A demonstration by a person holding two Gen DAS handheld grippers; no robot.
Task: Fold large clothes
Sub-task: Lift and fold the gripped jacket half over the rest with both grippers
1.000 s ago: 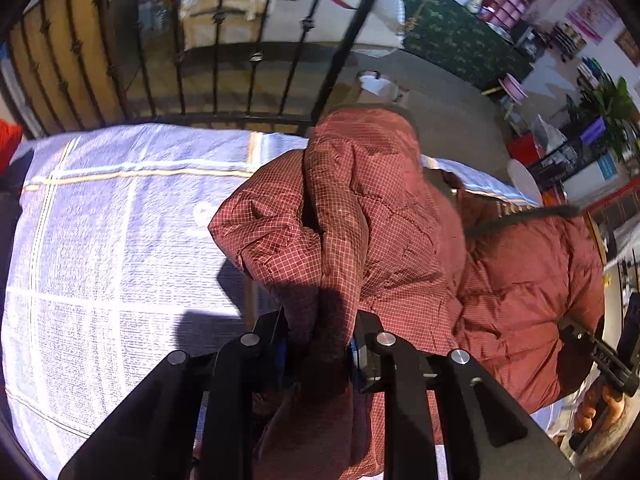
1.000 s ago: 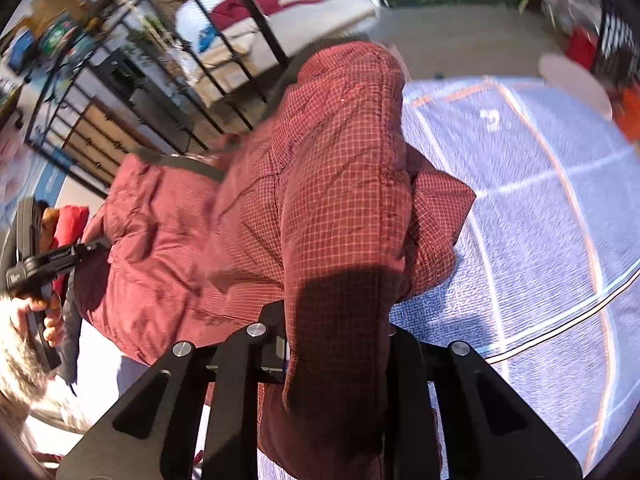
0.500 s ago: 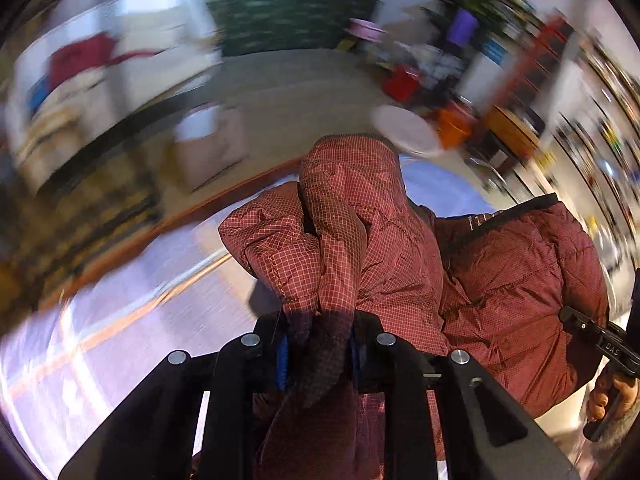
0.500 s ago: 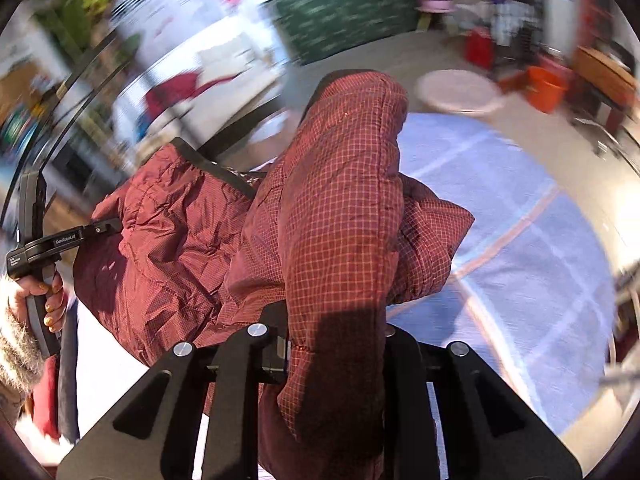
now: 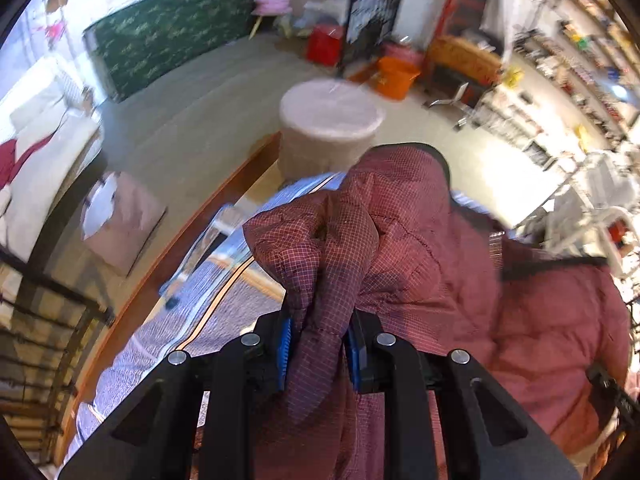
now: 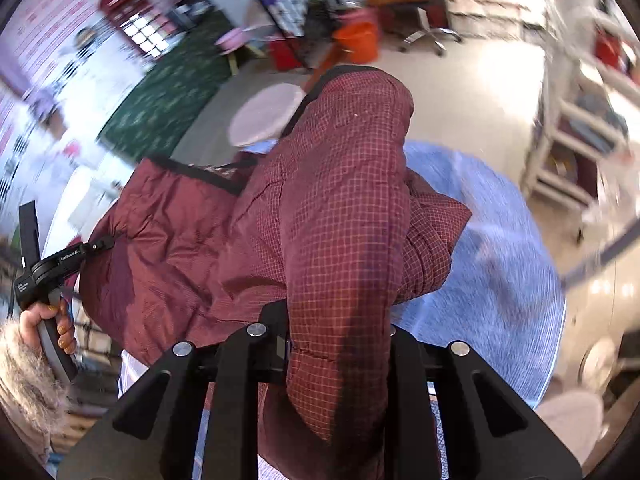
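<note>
**Jacket gripped in both grippers near bed's edge**

Your left gripper (image 5: 318, 344) and right gripper (image 6: 338, 352) are each clamped on a bunched fold of the red jacket (image 5: 420, 264), which hangs over the blue bedspread (image 6: 492, 264). The puffy fabric could slip from the pads, or the jacket could drag off the bed's edge.

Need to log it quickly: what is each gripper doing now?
Left gripper: shut on the red jacket.
Right gripper: shut on the red jacket.
</note>
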